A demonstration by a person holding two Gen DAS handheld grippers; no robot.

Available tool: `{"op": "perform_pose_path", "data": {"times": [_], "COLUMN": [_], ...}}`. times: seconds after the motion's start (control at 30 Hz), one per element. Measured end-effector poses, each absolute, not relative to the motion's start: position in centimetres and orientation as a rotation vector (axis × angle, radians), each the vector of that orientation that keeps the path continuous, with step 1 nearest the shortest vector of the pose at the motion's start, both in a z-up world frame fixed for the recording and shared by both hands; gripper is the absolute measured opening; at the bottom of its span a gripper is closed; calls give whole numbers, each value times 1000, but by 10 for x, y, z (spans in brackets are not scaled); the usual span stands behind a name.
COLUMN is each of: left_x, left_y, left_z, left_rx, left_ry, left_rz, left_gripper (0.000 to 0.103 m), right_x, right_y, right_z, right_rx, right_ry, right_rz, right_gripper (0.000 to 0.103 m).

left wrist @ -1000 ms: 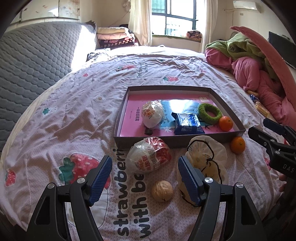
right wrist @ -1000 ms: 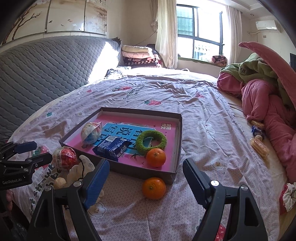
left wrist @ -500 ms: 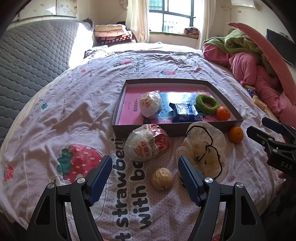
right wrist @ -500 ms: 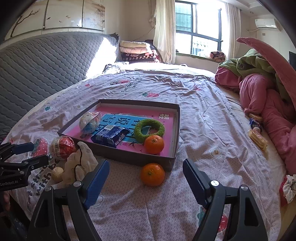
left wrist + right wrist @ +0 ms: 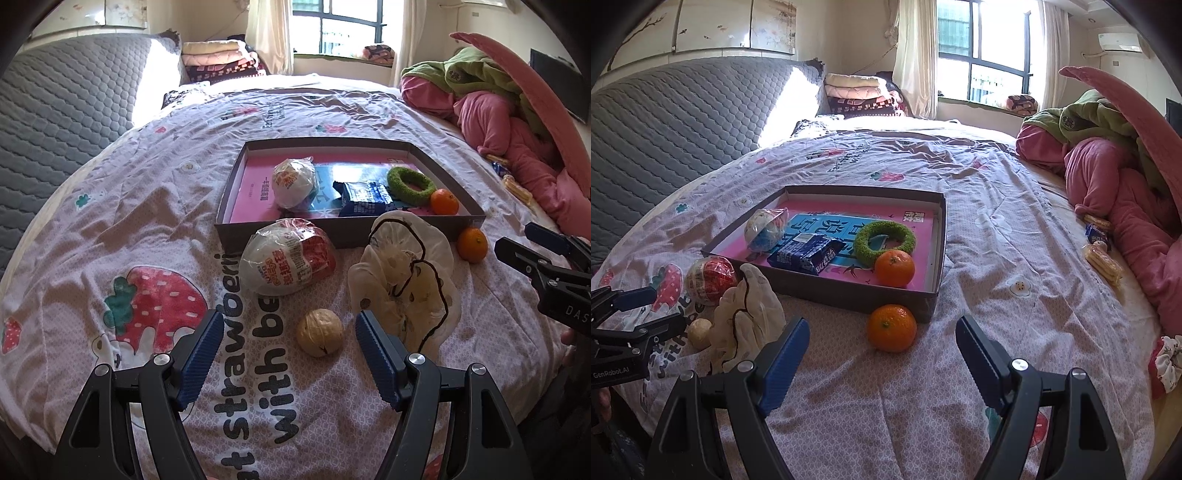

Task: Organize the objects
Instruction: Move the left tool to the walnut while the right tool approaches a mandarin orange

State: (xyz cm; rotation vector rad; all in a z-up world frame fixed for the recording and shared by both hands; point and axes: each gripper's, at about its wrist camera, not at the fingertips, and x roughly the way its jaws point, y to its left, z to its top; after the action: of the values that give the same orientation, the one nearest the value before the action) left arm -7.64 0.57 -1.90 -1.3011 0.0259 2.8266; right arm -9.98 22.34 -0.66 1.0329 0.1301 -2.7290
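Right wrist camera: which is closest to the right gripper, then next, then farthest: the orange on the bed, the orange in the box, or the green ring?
1. Orange on the bed, outside the box.
2. Orange in the box, near corner.
3. Green ring, behind it.

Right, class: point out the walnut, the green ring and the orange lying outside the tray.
walnut [image 5: 320, 332], left wrist view, middle of the shell.
green ring [image 5: 885, 242], right wrist view, its near band.
orange outside the tray [image 5: 892, 327], right wrist view, centre of the peel.

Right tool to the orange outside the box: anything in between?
Nothing. Right wrist view shows only bare bedsheet between the open right tool and the orange.
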Motion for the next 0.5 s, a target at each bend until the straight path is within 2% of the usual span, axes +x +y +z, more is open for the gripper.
{"op": "perform_pose_path", "data": {"times": [0.5], "left_x": [-73], "left_y": [9], "left_z": [-35], "left_rx": [-1337], "left_ry": [47], "left_rz": [2789], "left_gripper": [75], "right_x": [-97], "right_y": [224], "right_z": [-15], "right_rx": [1073], "right_ry": [144], "right_rz": [-2731], "right_gripper": [81]}}
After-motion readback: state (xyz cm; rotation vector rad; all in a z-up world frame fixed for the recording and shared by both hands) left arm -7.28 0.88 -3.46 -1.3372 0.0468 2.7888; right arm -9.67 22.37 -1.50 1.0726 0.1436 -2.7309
